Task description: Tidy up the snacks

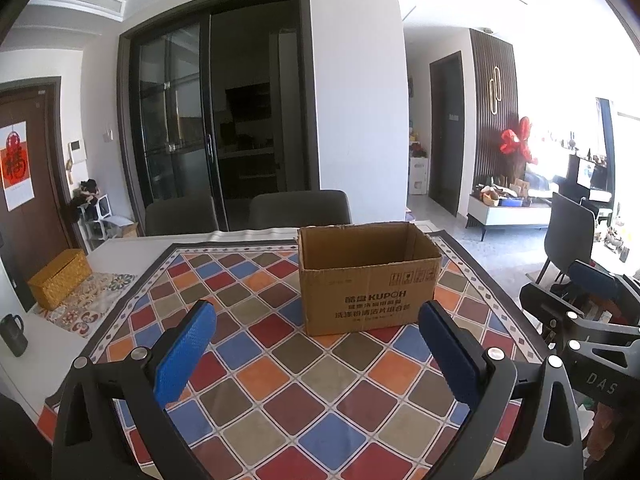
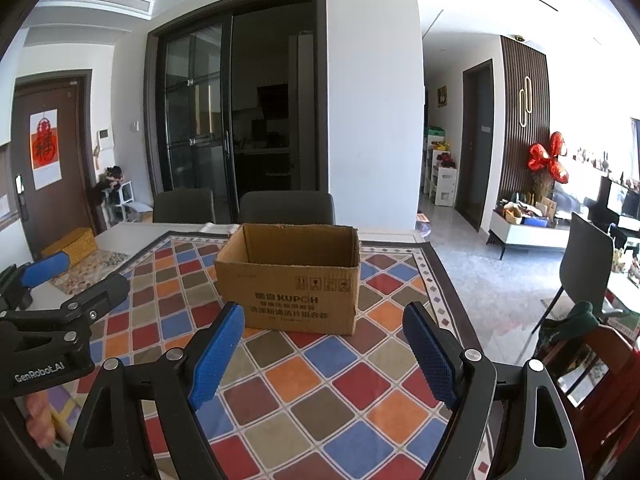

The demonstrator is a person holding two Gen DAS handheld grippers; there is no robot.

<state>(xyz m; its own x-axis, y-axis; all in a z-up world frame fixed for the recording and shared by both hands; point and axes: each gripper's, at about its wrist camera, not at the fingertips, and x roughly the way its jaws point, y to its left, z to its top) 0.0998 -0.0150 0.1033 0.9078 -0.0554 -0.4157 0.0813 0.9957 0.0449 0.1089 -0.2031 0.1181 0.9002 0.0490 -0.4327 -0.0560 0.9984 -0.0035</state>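
An open brown cardboard box (image 1: pixel 368 276) printed "KUPOH" stands upright on the checkered tablecloth (image 1: pixel 280 380); it also shows in the right wrist view (image 2: pixel 292 280). What lies inside it is hidden by its walls. No snacks are visible. My left gripper (image 1: pixel 320 320) is open and empty, a little short of the box's front face. My right gripper (image 2: pixel 324 320) is open and empty, just in front of the box. The right gripper shows at the right edge of the left wrist view (image 1: pixel 592 300), and the left gripper at the left edge of the right wrist view (image 2: pixel 68 276).
A woven yellow box (image 1: pixel 60 278) and a dark mug (image 1: pixel 14 330) sit at the table's left side. Two dark chairs (image 1: pixel 300 208) stand behind the table's far edge. Another chair (image 2: pixel 584 264) and a wooden chair back (image 2: pixel 600 364) stand at the right.
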